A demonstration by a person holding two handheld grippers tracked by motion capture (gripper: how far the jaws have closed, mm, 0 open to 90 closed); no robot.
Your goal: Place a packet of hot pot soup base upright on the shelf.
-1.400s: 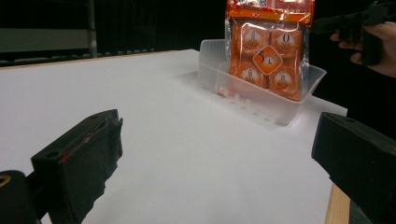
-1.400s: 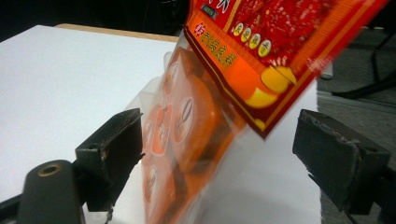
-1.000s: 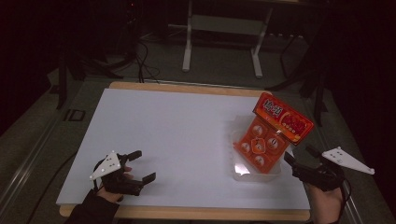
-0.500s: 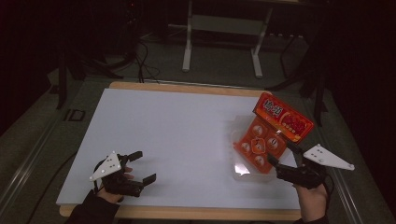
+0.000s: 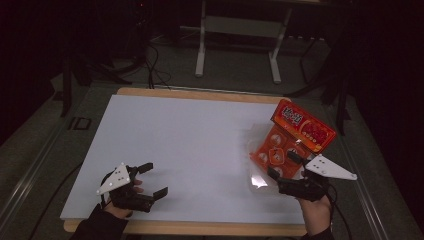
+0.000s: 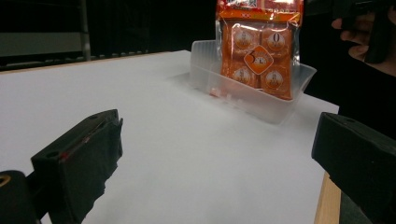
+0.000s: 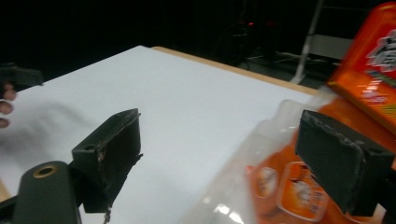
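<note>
An orange snack packet (image 5: 296, 134) with several round pieces leans in a clear plastic tray (image 5: 258, 176) at the table's right side. My right gripper (image 5: 280, 164) is open at the tray's near corner. In the right gripper view its jaws stand wide apart (image 7: 224, 154), one over the white table, the other in front of the packet (image 7: 289, 186). My left gripper (image 5: 156, 178) rests open on the white table (image 5: 190, 135) near the front left edge, with nothing between its jaws. The left gripper view (image 6: 219, 154) faces the upright packet (image 6: 259, 51) and the tray (image 6: 252, 100) from a distance.
The table has a wooden rim (image 5: 200, 94) around the white top. Beyond the far edge stand a metal frame (image 5: 237, 30) and cables on a dark floor. The hand holding the other gripper (image 6: 366, 39) appears at the upper right of the left gripper view.
My right gripper has moved in from the table's right edge, leftward and forward, up to the tray's near corner. The left gripper has stayed put.
</note>
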